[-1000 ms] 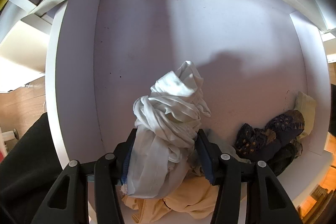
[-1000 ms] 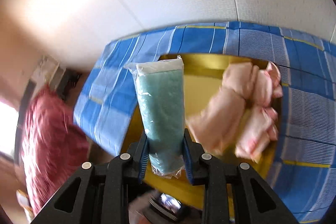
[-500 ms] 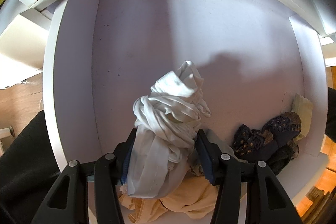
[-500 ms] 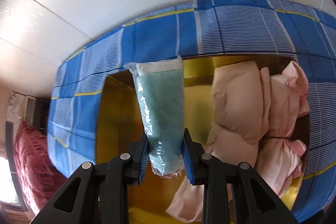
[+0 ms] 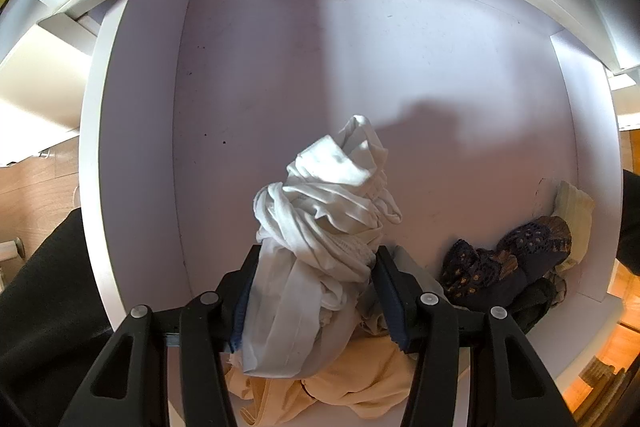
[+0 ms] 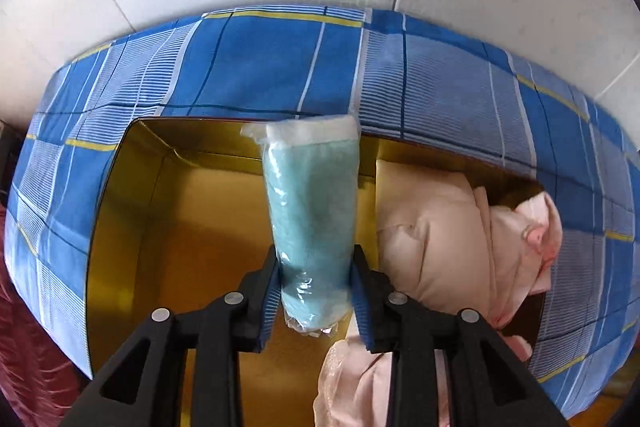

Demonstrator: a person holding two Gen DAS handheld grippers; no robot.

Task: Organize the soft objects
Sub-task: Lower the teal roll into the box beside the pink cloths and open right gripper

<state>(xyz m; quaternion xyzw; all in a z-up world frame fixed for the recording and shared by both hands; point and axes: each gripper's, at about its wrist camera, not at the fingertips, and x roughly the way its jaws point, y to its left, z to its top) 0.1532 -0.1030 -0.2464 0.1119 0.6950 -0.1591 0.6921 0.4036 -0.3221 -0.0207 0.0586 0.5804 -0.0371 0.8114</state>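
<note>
Teal towel roll (image 6: 312,211) lower, over box (image 6: 132,211)

No text, label, brand, number or sign can be read anywhere.

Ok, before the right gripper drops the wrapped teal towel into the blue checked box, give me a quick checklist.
1. Teal towel between the right gripper pads: ok; the jaws have just been opening.
2. Towel over the blue checked box opening: ok.
3. Bare gold floor free for it: ok.
4. Pink clothes clear of the drop spot: ok, they lie to the right.
5. White cloth secure in the left gripper: ok.
6. Towel's plastic wrap intact: cannot tell.
</note>
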